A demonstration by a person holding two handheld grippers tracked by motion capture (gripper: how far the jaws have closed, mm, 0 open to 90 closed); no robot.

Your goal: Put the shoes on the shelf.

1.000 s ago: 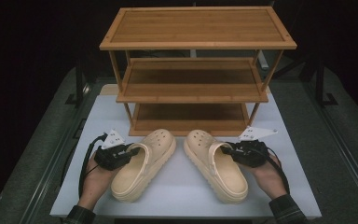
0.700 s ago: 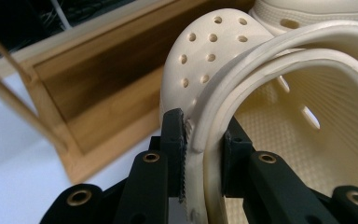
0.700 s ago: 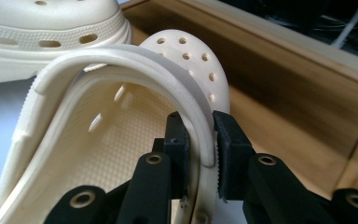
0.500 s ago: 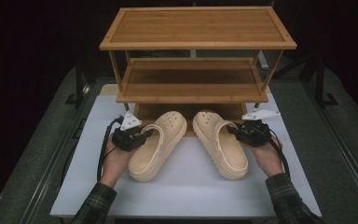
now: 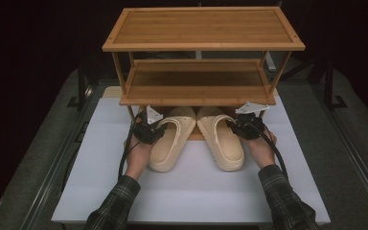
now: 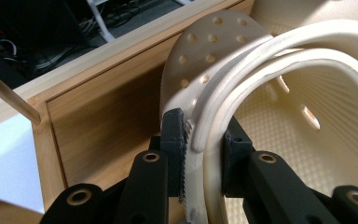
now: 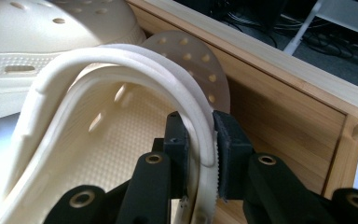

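You hold one cream clog with each tool, and both are now partly under the wooden shoe rack (image 5: 199,100). The left tool (image 5: 154,130) is closed on the outer side wall of the left clog (image 5: 171,143); in the left gripper view the two jaws pinch the wall and the strap of this clog (image 6: 242,93) together. The right tool (image 5: 237,127) is closed in the same way on the outer wall of the right clog (image 5: 220,141), as the right gripper view shows on this clog (image 7: 121,107). The toes of both clogs are already on the bottom shelf, while the heels lie over the white surface (image 5: 100,143). The two clogs are just beside each other, nearly parallel.

The step in hand seems to be the sliding of the pair onto the lowest shelf. For the next move, I think you must push both forward evenly and low, so the tools do not hit the middle shelf, then open the jaws
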